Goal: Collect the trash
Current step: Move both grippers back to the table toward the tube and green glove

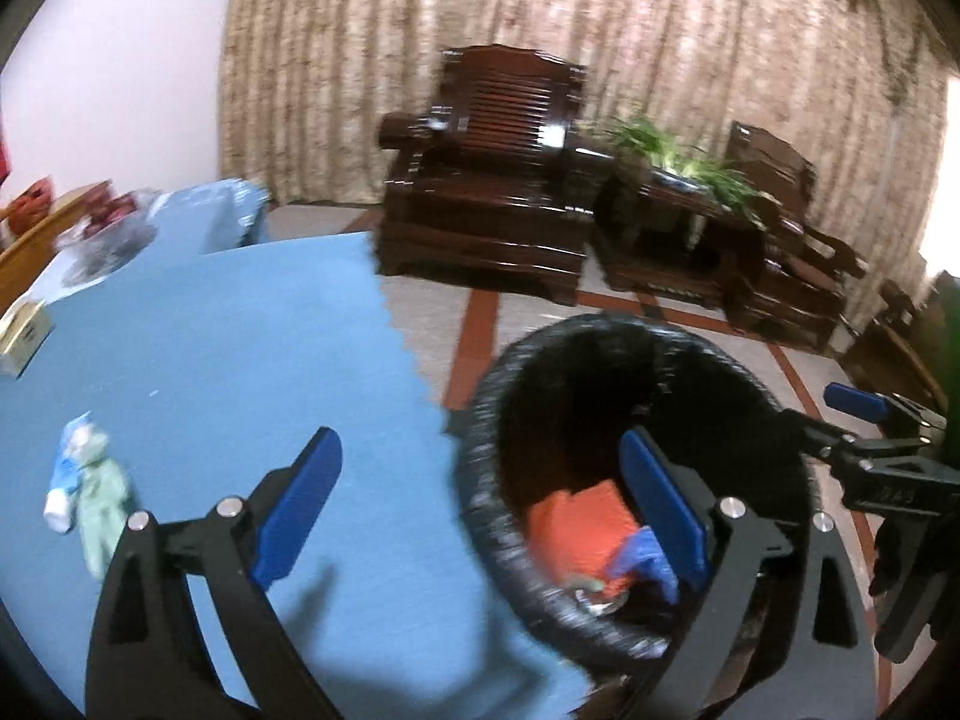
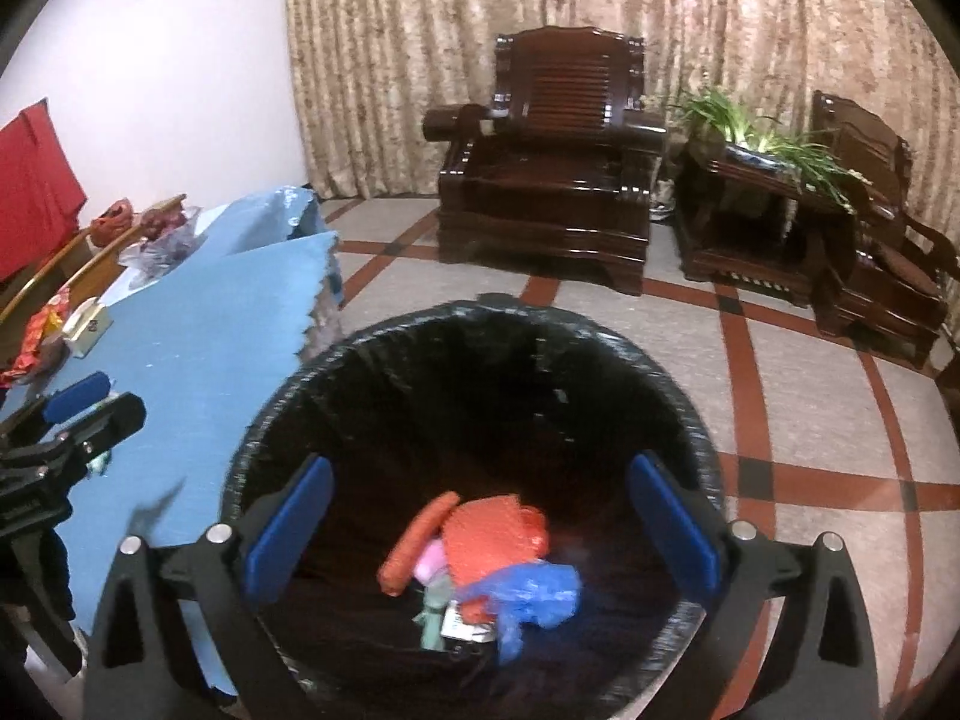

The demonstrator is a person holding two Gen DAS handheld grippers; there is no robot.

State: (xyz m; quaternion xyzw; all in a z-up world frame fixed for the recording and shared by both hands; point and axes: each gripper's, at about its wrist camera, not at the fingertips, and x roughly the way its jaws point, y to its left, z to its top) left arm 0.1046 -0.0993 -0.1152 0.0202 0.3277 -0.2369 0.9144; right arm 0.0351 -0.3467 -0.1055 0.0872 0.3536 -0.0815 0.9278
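The crumpled wrapper (image 1: 87,489) on the counter (image 1: 240,360) looks light and soft (pinch its middle); both jaws gape wide, empty.

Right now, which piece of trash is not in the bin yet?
The pale green and white wrapper lying on the blue tablecloth; the others already lie inside the black bin.

Dim warm indoor light, soft motion blur, worse in the left view. Heavy fisheye bending with black corners. Left tongs (image 1: 480,510) cast shadow just below on the tabletop (image 1: 210,330); bin (image 2: 474,420) interior near-black.
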